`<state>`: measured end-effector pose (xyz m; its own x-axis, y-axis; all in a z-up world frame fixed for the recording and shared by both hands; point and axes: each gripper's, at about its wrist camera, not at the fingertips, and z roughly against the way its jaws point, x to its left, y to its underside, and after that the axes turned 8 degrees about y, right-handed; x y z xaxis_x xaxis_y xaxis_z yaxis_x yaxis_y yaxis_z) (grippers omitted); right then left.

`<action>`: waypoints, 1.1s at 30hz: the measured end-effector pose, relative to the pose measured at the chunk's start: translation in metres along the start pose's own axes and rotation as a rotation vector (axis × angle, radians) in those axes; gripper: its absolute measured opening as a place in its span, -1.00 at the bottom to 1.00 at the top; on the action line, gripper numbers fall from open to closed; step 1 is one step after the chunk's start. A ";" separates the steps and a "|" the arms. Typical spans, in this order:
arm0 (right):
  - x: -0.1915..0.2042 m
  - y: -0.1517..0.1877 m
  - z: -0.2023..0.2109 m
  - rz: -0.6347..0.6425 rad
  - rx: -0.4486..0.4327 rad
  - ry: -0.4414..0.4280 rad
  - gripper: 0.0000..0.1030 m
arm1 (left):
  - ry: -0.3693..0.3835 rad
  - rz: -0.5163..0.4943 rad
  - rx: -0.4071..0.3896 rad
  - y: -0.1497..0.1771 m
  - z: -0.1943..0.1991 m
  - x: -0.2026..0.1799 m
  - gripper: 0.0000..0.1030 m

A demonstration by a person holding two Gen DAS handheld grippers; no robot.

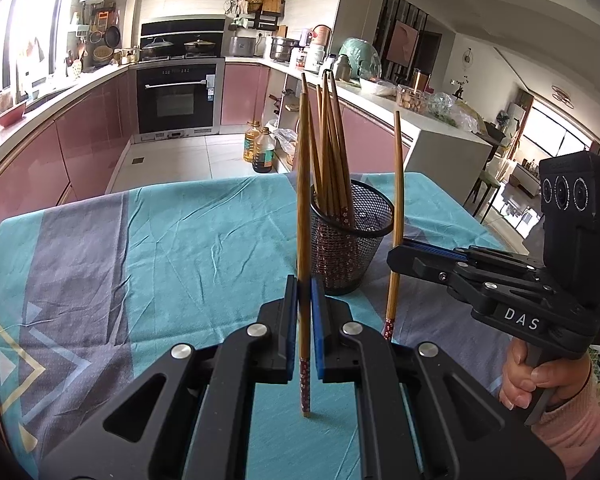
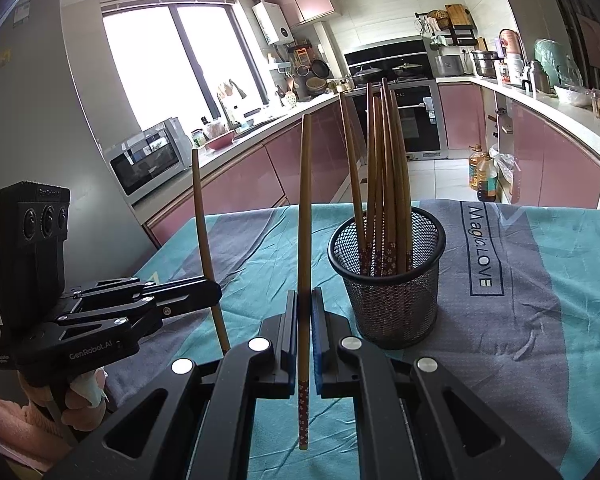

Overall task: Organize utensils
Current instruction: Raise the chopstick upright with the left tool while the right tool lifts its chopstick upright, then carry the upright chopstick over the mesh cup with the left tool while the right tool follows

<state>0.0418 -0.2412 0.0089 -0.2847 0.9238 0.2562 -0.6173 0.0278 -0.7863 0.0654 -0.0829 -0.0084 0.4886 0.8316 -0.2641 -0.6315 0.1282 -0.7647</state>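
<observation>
Teal and grey patterned cloth (image 1: 160,240) over the counter (lettering reads "Magic.LOVE"), black built-in oven (image 1: 176,98) among pink cabinets (image 2: 460,114), two oil bottles (image 1: 260,150) on the floor, microwave (image 2: 148,162) beside a bright window (image 2: 172,60)

Brown chopsticks (image 2: 384,176) with red floral ends, black mesh holder (image 2: 388,300), teal-grey tablecloth (image 2: 540,320)

"DAS" on right gripper (image 1: 398,256); "GenRobot.AI" on left gripper (image 2: 216,292); "Magic.LOVE" on tablecloth (image 2: 481,246).
</observation>
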 end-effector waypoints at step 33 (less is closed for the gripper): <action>-0.013 -0.009 0.013 -0.018 -0.049 0.017 -0.89 | 0.022 -0.036 -0.023 -0.017 0.000 -0.011 -0.86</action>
<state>0.0417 -0.2581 0.0198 -0.2612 0.9294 0.2609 -0.5850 0.0626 -0.8086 0.0711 -0.0941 0.0071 0.5236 0.8148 -0.2487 -0.5993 0.1448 -0.7873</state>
